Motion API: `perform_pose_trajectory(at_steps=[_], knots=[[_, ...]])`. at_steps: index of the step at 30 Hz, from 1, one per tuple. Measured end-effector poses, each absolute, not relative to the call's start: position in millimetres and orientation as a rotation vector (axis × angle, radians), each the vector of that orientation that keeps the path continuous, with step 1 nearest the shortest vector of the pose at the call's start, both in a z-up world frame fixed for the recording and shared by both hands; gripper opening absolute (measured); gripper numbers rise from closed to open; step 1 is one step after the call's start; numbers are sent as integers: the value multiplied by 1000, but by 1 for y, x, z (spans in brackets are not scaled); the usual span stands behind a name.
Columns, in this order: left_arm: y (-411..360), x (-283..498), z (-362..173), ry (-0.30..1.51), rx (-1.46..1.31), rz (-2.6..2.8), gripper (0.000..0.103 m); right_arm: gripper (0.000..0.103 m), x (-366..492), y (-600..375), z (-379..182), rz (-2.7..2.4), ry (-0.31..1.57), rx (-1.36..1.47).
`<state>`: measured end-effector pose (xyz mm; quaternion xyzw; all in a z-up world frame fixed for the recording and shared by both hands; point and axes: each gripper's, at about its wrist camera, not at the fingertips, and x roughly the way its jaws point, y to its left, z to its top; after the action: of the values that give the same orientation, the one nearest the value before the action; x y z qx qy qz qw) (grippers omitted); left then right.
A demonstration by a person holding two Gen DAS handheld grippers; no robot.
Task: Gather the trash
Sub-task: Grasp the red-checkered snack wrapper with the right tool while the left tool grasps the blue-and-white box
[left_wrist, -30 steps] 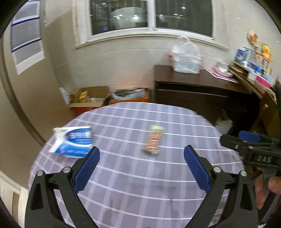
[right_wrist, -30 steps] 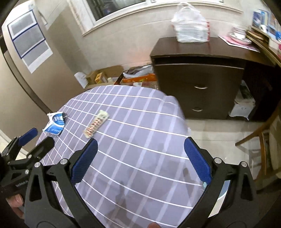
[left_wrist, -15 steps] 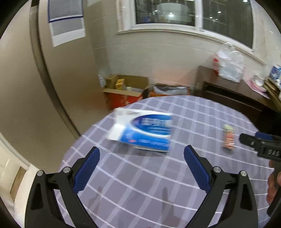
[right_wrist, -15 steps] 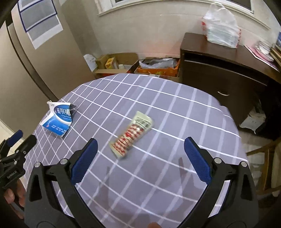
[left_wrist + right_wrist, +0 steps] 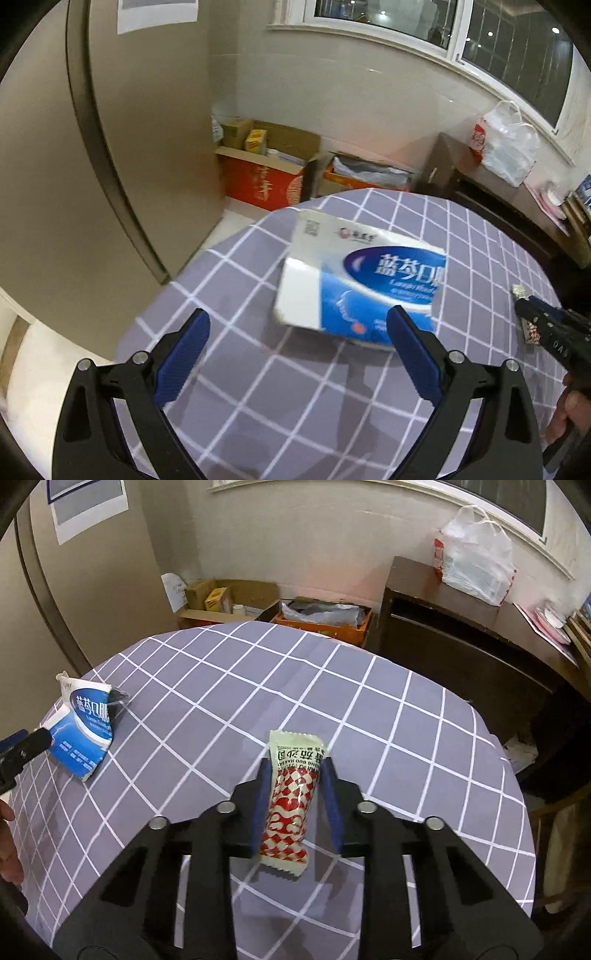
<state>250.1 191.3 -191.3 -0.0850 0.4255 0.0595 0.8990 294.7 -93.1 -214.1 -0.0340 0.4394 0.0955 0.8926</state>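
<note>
The right hand-held gripper (image 5: 293,775) is closing on the red-and-white snack wrapper (image 5: 291,797), which lies lengthwise between the two blue pads on the checked table (image 5: 406,738). The pads stand against the wrapper's long edges; whether it has left the cloth cannot be told from this view. The left hand-held gripper (image 5: 297,350) is wide open and holds nothing. It is aimed down at the flattened blue-and-white carton (image 5: 354,284), which rests near the table's left edge with one white flap raised; the right pad sits in front of the carton's near corner, and the left pad is over bare cloth. Risk one: the wrapper is thin, slick film, so a grip across its width may buckle it, and it could then slide out during the lift; the pads should seat fully before rising. Risk two: the left hand-held gripper is off-centre to the carton, so closing from this position would likely catch only a corner, or push the carton toward the table edge and onto the floor. Risk three: the carton looks wider than the wrapper and partly crushed, so a grip on the loose flap alone may let it swing or tear. Risk four: either set of pads, driven too low, may pinch the tablecloth and drag it.
</note>
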Motion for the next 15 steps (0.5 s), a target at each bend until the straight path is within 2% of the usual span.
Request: perform_pose_trajectory(at_steps=[1,2,3,4,5,6,9,15], knots=[[190,252,-194,886,-183,102,60,22,294,-94,-214,207,911,-70],[188,255,-198,900,-190,86,52,21,294,-95,-214,211,911,-69],[186,257,-201,909,-205,77,47,19,293,-97,-214,219,912,-66],[184,256,-201,898,-217,62,36,19,291,-98,-214,224,912,-61],[181,255,-201,891,-220,52,32,18,290,-99,-214,228,912,-57],[178,254,-198,881,-216,43,24,18,288,-101,-214,236,912,-55],[172,253,-192,862,-208,40,14,16,283,-105,-213,250,911,-44],[152,239,-176,839,-177,6,10,16,267,-120,-207,269,900,5]])
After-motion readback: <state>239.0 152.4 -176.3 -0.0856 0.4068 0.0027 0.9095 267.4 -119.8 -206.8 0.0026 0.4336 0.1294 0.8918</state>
